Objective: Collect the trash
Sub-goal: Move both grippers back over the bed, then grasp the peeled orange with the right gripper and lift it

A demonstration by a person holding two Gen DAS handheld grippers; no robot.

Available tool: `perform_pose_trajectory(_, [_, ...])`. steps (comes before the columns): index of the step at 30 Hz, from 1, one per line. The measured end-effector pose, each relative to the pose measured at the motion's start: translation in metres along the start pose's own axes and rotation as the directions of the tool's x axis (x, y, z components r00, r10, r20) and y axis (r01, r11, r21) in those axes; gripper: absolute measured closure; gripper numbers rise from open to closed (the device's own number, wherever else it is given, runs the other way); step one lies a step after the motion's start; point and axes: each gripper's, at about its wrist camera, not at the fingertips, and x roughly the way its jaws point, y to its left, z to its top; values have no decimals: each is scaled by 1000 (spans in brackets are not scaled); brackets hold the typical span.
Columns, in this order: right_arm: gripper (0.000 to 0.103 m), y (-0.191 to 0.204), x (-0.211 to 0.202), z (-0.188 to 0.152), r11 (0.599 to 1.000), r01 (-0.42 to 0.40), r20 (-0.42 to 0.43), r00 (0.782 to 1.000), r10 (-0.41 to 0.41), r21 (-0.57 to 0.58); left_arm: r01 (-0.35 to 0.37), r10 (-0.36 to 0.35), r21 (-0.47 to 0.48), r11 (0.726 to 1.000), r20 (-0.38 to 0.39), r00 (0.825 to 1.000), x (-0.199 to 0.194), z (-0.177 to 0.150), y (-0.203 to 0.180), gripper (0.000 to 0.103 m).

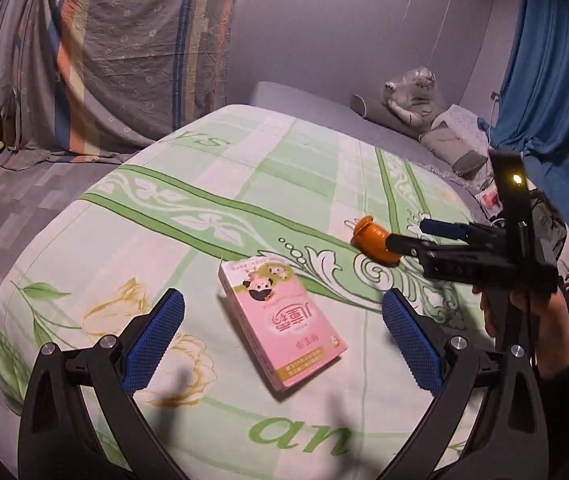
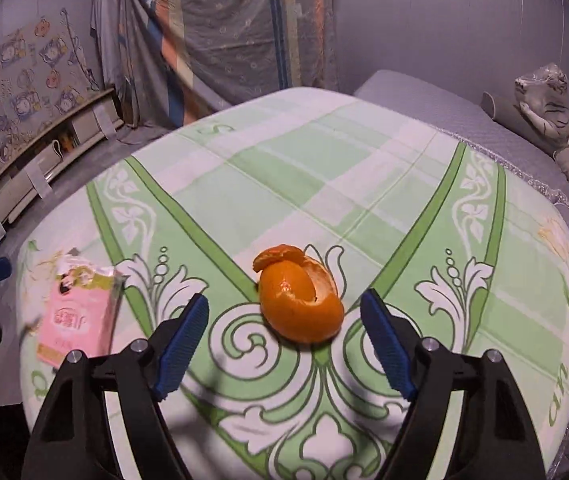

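Left wrist view: my left gripper hangs spread wide over the pink box at 12 o'clock, right gripper spread empty before the orange peel on the bedspread; I judge nothing collected yet.

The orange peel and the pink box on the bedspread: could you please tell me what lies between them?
Nothing lies between the orange peel and the pink box: only bare green-and-white bedspread. The right wrist view shows that stretch best.
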Motion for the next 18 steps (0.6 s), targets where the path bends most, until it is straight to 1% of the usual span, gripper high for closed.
perform_pose_trajectory(1, [31, -2, 8, 0, 1000, -5, -14, 1000, 5, 12, 5, -5, 19, 1000, -23, 1000, 5, -2, -1, 8])
perform_pose_trajectory(3, [35, -5, 18, 2, 999, -20, -40, 999, 21, 31, 17, -16, 30, 999, -42, 999, 10, -6, -3, 8])
perform_pose_trajectory(5, [39, -7, 25, -1, 999, -11, -58, 998, 13, 41, 27, -24, 36, 999, -70, 997, 16, -9, -3, 8])
perform_pose_trajectory(6, [50, -8, 28, -1, 999, -14, -67, 998, 17, 47, 32, -29, 36, 999, -84, 996, 19, -10, -3, 8])
perform_pose_trajectory(7, [58, -10, 30, -2, 998, -14, -74, 997, 18, 54, 31, -28, 34, 999, -91, 995, 21, -10, -3, 8])
perform_pose_trajectory(8, [60, -12, 29, -2, 998, -21, -69, 997, 26, 64, 23, -20, 31, 999, -98, 995, 23, -11, -2, 8])
perform_pose_trajectory(9, [66, -14, 27, -2, 996, -38, -66, 997, 43, 82, 17, -14, 28, 999, -109, 994, 25, -12, -1, 8])
perform_pose_trajectory(10, [70, -16, 25, -2, 994, -46, -61, 997, 52, 94, 12, -9, 26, 1000, -115, 993, 25, -13, -1, 8])
perform_pose_trajectory(12, [75, -19, 19, -3, 991, -58, -35, 997, 63, 117, -12, 15, 25, 1000, -130, 991, 29, -14, 0, 8])
perform_pose_trajectory(13, [77, -21, 14, -4, 987, -80, -25, 996, 84, 136, -17, 20, 24, 1000, -135, 991, 31, -14, 0, 8])
perform_pose_trajectory(15, [79, -25, 4, -6, 976, -134, -1, 991, 136, 170, -26, 32, 39, 999, -152, 988, 37, -13, -2, 8])
perform_pose_trajectory(18, [80, -26, -11, -8, 970, -158, 33, 987, 155, 182, -29, 41, 65, 997, -185, 982, 49, -12, -9, 8])
